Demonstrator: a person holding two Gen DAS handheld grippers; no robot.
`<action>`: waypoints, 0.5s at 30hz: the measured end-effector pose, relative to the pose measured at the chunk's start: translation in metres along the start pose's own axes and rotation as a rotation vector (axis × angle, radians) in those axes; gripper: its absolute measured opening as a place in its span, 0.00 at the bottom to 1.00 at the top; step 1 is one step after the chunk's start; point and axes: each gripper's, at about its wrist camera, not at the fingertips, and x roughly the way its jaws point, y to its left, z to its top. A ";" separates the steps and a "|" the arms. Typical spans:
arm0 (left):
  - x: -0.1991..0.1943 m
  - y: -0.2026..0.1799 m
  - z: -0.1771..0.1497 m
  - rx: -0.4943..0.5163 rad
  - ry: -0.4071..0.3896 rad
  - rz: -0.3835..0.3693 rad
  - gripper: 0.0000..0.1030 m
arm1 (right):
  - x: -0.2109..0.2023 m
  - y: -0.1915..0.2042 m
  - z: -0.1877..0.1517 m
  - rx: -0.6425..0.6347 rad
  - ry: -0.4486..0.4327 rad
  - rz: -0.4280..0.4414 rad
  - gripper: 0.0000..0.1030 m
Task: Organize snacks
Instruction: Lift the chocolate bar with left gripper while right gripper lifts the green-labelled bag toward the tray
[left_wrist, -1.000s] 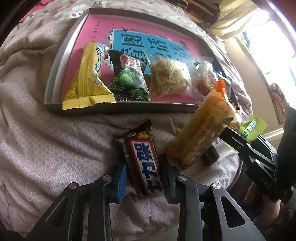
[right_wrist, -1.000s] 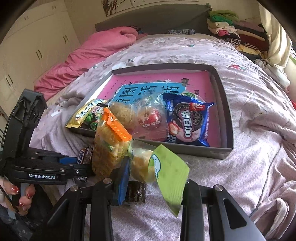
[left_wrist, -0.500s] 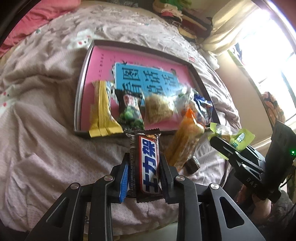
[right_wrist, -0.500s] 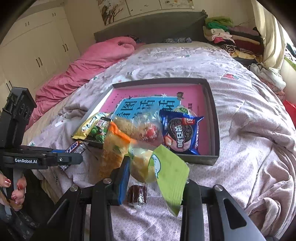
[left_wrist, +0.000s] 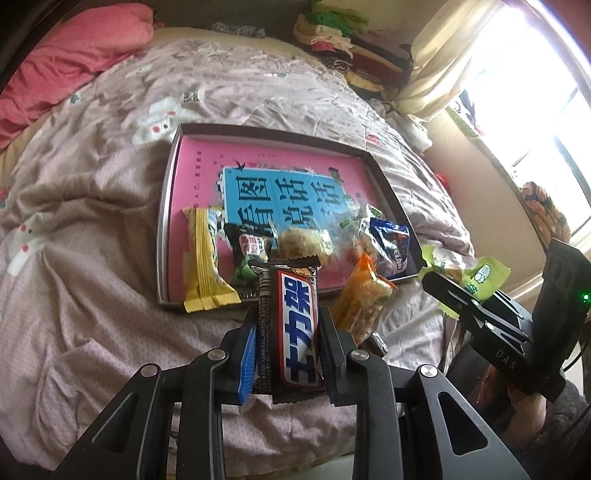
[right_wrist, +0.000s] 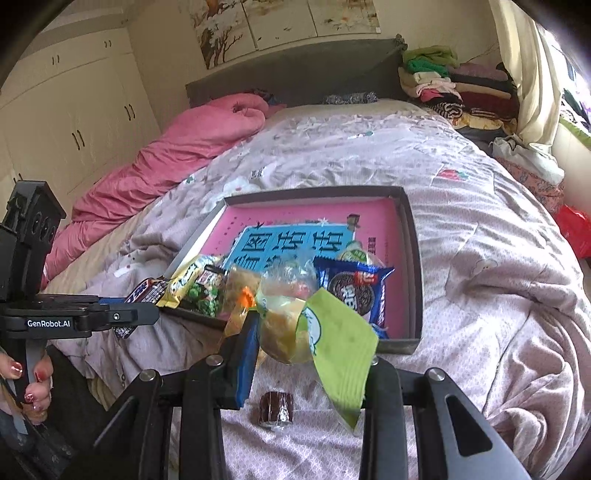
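Observation:
My left gripper (left_wrist: 286, 317) is shut on a brown, blue and red chocolate bar (left_wrist: 295, 325), held above the bed's near edge. My right gripper (right_wrist: 310, 343) is shut on a green-wrapped pastry packet (right_wrist: 314, 332), also lifted; it shows at the right of the left wrist view (left_wrist: 465, 277). A grey tray with a pink and blue bottom (left_wrist: 280, 162) (right_wrist: 413, 258) lies on the bed. Along its near side lie a yellow packet (left_wrist: 203, 254), a green pea packet (left_wrist: 247, 258), a clear cake packet (left_wrist: 303, 240) and a blue cookie packet (right_wrist: 354, 288).
An orange snack packet (left_wrist: 364, 295) leans on the bedspread in front of the tray. A small dark wrapped candy (right_wrist: 277, 406) lies on the bedspread below my right gripper. A pink quilt (right_wrist: 166, 155) is bunched at the far left. Folded clothes (right_wrist: 443, 85) are stacked at the headboard's right.
Both grippers rose and pulled back from the tray, each with its snack. The chocolate bar left the bedspread. The tray now looks smaller and farther.

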 end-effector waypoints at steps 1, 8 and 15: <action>-0.001 -0.001 0.001 0.001 -0.003 0.000 0.29 | -0.001 -0.001 0.001 0.002 -0.005 -0.001 0.34; -0.004 -0.002 0.008 0.010 -0.025 0.006 0.29 | -0.003 -0.007 0.008 0.019 -0.026 -0.019 0.34; -0.005 0.005 0.020 0.001 -0.051 0.024 0.29 | -0.004 -0.018 0.015 0.048 -0.043 -0.042 0.34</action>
